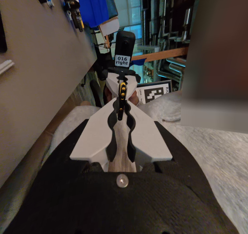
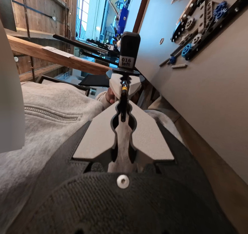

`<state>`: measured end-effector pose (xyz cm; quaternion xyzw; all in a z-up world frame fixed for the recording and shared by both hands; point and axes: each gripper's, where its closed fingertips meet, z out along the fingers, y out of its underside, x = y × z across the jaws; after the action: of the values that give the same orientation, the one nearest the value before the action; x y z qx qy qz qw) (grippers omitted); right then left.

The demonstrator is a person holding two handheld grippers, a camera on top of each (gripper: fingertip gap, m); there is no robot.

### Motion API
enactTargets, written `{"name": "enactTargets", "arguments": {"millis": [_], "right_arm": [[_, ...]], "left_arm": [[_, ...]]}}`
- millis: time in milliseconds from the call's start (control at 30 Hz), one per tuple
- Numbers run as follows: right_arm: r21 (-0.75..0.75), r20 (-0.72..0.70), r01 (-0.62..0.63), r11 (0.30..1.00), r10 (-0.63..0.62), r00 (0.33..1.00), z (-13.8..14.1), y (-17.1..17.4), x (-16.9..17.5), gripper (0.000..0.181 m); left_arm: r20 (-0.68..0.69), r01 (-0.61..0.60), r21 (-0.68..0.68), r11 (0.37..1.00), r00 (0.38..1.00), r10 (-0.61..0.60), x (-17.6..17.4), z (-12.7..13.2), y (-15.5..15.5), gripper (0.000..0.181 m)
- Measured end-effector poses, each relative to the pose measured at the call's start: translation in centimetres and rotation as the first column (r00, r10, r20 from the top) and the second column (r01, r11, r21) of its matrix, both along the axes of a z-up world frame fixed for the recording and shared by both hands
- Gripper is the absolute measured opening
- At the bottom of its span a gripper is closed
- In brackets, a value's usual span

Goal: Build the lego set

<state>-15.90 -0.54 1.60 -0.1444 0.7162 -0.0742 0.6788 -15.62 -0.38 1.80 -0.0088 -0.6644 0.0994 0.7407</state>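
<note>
Flanking table edge [image 2: 174, 93], loose gears [image 2: 186, 50].

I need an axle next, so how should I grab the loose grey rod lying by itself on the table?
Pinch the grey rod at mid-length, from above the table, jaws across its width: it lies flat with both long sides free.

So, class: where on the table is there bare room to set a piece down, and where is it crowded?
In the right wrist view the table is bare from the grey axles to its near edge; the gears beyond are crowded. In the left wrist view it is bare from the black and blue parts to that edge.
</note>
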Motion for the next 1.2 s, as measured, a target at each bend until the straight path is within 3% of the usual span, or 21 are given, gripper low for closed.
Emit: {"name": "enactTargets", "arguments": {"millis": [133, 300, 400, 533, 700, 933, 1067, 1200], "right_arm": [[0.01, -0.022, -0.031, 0.999, 0.031, 0.999, -0.3, 0.4, -0.2, 0.004], [0.021, -0.033, 0.027, 0.999, -0.027, 0.999, -0.8, -0.3, -0.2, 0.004], [0.001, -0.037, 0.031, 1.0, -0.031, 0.999, -0.6, -0.4, 0.0, 0.004], [-0.04, -0.005, 0.018, 0.999, -0.018, 1.0, 0.3, -0.3, 0.1, 0.004], [-0.091, -0.025, -0.028, 0.995, 0.026, 0.999, 0.4, 0.3, 0.6, 0.004], [-0.147, -0.051, -0.03, 0.989, 0.022, 0.998, 0.6, 0.1, 0.5, 0.004], [-0.145, -0.06, -0.047, 0.988, 0.038, 0.997, 0.4, 0.7, 0.7, 0.004], [-0.16, -0.088, -0.06, 0.985, 0.047, 0.995, 0.1, 1.0, 0.8, 0.004]], "left_arm": [[-0.006, 0.011, 0.043, 0.999, 1.0, -0.011, -0.2, -0.3, 0.6, 0.004], [0.012, -0.066, 0.077, 0.995, 0.998, 0.065, -0.3, -1.0, -0.2, 0.006], [0.078, -0.121, 0.036, 0.992, 0.99, 0.118, 0.0, -1.2, -0.6, 0.031], [0.039, -0.17, 0.012, 0.985, 0.985, 0.17, 1.5, -0.5, -1.1, 0.037], [0.033, -0.148, -0.081, 0.986, 0.988, 0.151, 2.0, 0.3, -1.1, 0.005], [0.046, -0.137, -0.125, 0.983, 0.988, 0.144, 3.0, 0.8, -1.3, 0.004], [0.079, -0.069, -0.132, 0.989, 0.994, 0.08, 1.4, 0.8, -0.2, 0.005], [0.071, -0.095, -0.1, 0.99, 0.992, 0.103, 1.5, 0.8, -0.1, 0.0]]}}
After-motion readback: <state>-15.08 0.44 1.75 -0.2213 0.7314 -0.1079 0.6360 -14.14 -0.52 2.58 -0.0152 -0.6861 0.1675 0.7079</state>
